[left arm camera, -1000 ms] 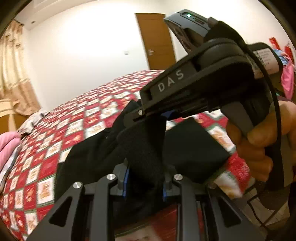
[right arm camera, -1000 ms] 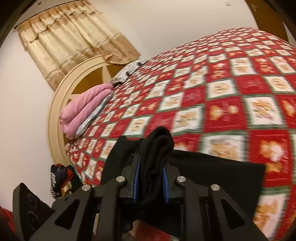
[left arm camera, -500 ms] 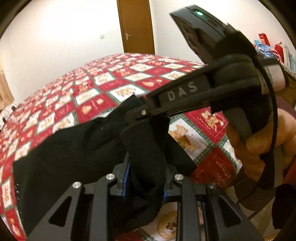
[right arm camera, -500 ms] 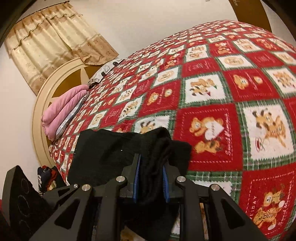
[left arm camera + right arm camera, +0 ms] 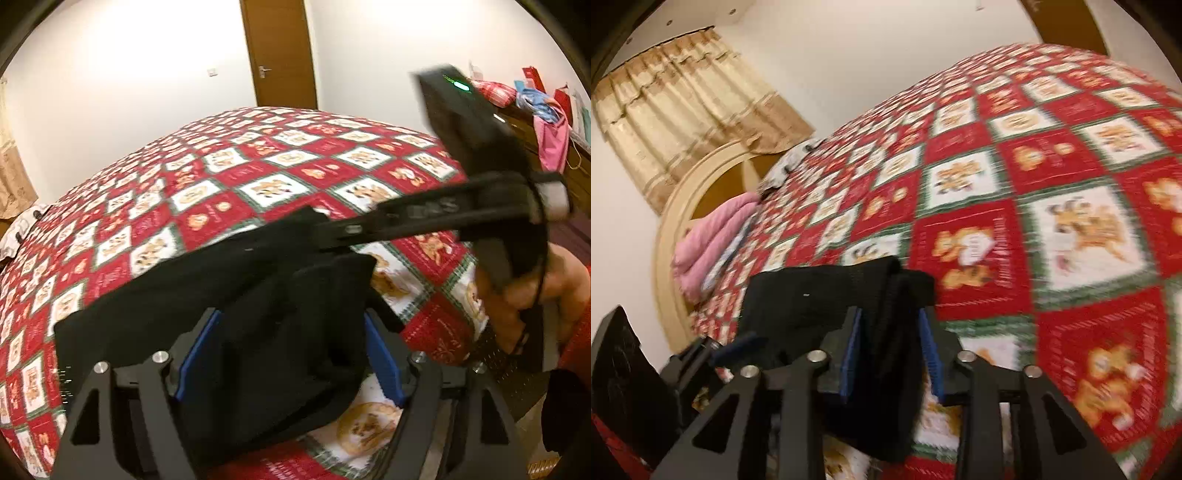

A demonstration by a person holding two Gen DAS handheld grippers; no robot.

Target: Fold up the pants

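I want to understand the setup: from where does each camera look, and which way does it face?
Left wrist: on the left gripper, looking down across the black pants and quilt toward a door; the right gripper and a hand show.
Right wrist: on the right gripper, facing the curtain and headboard; part of the left gripper shows.
Shared: pants, quilt.

we can just make out blurred pale letters, apparently "das", on the side of the right gripper (image 5: 436,212) where it crosses the left wrist view. the red squares of the bedspread (image 5: 1067,110) carry faint script in both views, but it is too smeared for us to read.
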